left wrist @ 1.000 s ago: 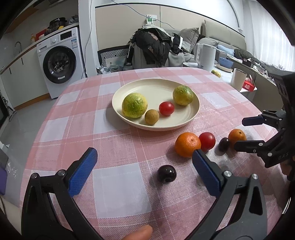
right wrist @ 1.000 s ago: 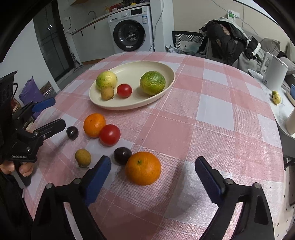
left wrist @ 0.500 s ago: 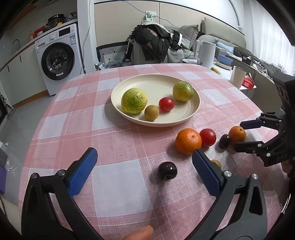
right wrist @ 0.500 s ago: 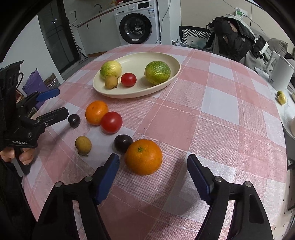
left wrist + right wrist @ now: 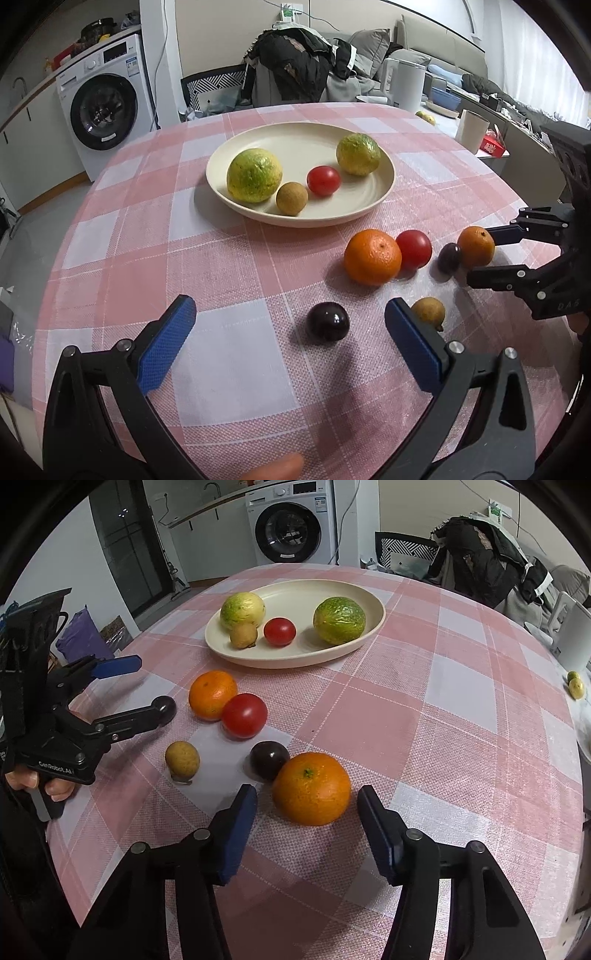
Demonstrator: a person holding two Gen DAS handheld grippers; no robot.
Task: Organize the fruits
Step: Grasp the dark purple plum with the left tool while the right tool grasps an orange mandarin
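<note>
My right gripper (image 5: 306,797) straddles an orange (image 5: 312,788) on the checked tablecloth. Its jaws are closing, with a gap still showing on each side of the fruit. The left wrist view shows that orange (image 5: 475,246) between the right gripper's (image 5: 484,258) fingers. My left gripper (image 5: 290,310) stands open over a dark plum (image 5: 328,321), and a tan fruit (image 5: 428,313) lies by its right finger. Another orange (image 5: 372,256), a red tomato (image 5: 413,248) and a second plum (image 5: 449,257) lie loose. The cream plate (image 5: 384,184) holds two green citrus, a tomato and a tan fruit.
The round table's edge (image 5: 576,812) curves close on the right. Beyond it stand a chair piled with clothes (image 5: 295,66), a washing machine (image 5: 103,107) and a white kettle (image 5: 406,85). A hand (image 5: 55,790) grips the left tool's handle.
The right gripper's jaws have narrowed from wide open to close around the orange. The left gripper stays open and almost still; the tan fruit now shows beside its right finger.
</note>
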